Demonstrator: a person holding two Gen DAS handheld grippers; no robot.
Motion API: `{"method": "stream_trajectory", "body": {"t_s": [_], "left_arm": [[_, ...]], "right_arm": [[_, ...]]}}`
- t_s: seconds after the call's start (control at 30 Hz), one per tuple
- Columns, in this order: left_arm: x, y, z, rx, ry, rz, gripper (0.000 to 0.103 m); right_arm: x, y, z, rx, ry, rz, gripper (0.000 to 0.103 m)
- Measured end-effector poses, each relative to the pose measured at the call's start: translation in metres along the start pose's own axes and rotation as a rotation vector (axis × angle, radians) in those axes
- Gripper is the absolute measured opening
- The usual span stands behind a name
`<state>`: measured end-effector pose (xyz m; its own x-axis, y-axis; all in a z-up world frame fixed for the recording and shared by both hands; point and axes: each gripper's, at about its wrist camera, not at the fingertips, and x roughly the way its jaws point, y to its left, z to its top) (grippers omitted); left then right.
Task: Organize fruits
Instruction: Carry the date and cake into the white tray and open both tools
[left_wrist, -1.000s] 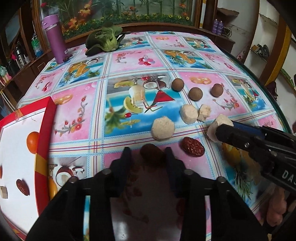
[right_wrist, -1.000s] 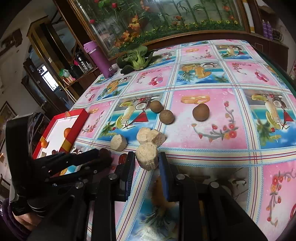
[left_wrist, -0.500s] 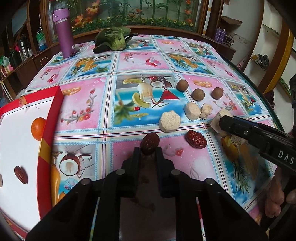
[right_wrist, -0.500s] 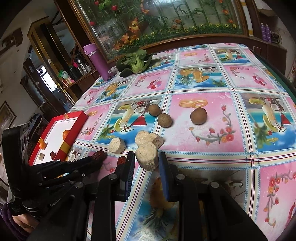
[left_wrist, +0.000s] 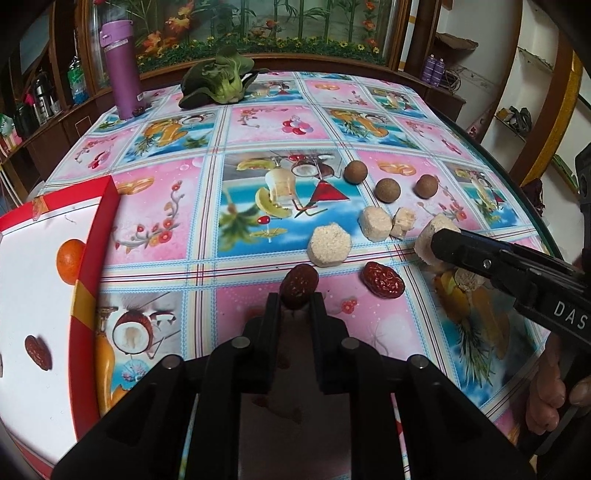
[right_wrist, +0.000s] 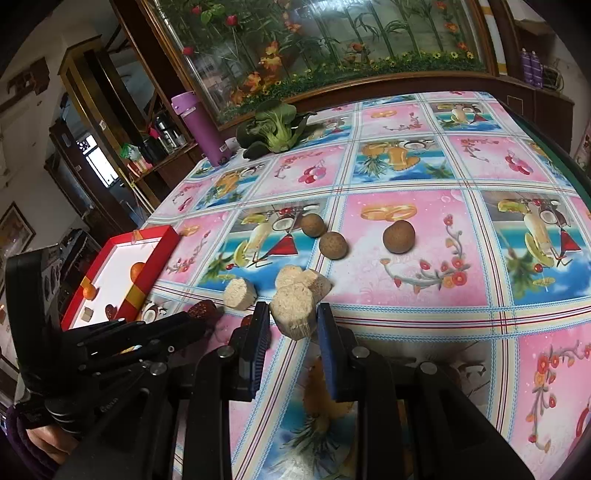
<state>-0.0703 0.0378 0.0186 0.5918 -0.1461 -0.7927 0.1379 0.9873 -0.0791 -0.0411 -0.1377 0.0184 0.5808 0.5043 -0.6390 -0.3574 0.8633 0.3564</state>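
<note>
Two grippers in play here, each with its own bit of food. From the left wrist view, the left gripper (left_wrist: 298, 295) is clamped tight on a red date (left_wrist: 299, 286), its tips pinching the date's lower half, just above the bench (left_wrist: 166, 206) with its loud fruit-print cloth. A second date (left_wrist: 382, 279) lies just to the right, not touching anything. Past that sit a pale hexagonal cake (left_wrist: 330, 244), two more cakes (left_wrist: 386, 222) touching each other, and three brown balls (left_wrist: 388, 190) in a loose row. The red box (left_wrist: 94, 236) is off to the left with an orange (left_wrist: 70, 261) and a dark date (left_wrist: 37, 352) on its white floor. Back of the bench: purple flask (left_wrist: 122, 70) and a bok choy (left_wrist: 219, 83). The right gripper (left_wrist: 432, 243) pokes in from the right, with a pale cake (left_wrist: 430, 232) at its tip.

From the right wrist view, the right gripper (right_wrist: 291, 319) is closed partway around that cake (right_wrist: 294, 308), blue pads against both sides, so it's gripped. The cake looks raised off the cloth, but I can't tell for sure. The left gripper (right_wrist: 201, 314) shows bottom left, the date (right_wrist: 201, 309) at its tip, with the box (right_wrist: 147, 273) beyond it.
</note>
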Motion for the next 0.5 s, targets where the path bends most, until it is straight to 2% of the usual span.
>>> {"method": "stream_trajectory", "body": {"t_s": [0.17,0.23,0.5], "left_arm": [[-0.019,0.007,0.0,-0.024,-0.038,-0.001,0.017],[-0.028,0.012,-0.002,-0.034,-0.056,0.004,0.017],[-0.08,0.063,-0.021,-0.119,-0.139,0.086,0.017]], "right_arm": [[0.0,0.011,-0.001,0.026,0.004,0.067,0.025],[0.006,0.027,-0.001,0.017,0.025,0.096,0.025],[0.033,0.13,-0.002,-0.139,0.082,0.219,0.025]]}}
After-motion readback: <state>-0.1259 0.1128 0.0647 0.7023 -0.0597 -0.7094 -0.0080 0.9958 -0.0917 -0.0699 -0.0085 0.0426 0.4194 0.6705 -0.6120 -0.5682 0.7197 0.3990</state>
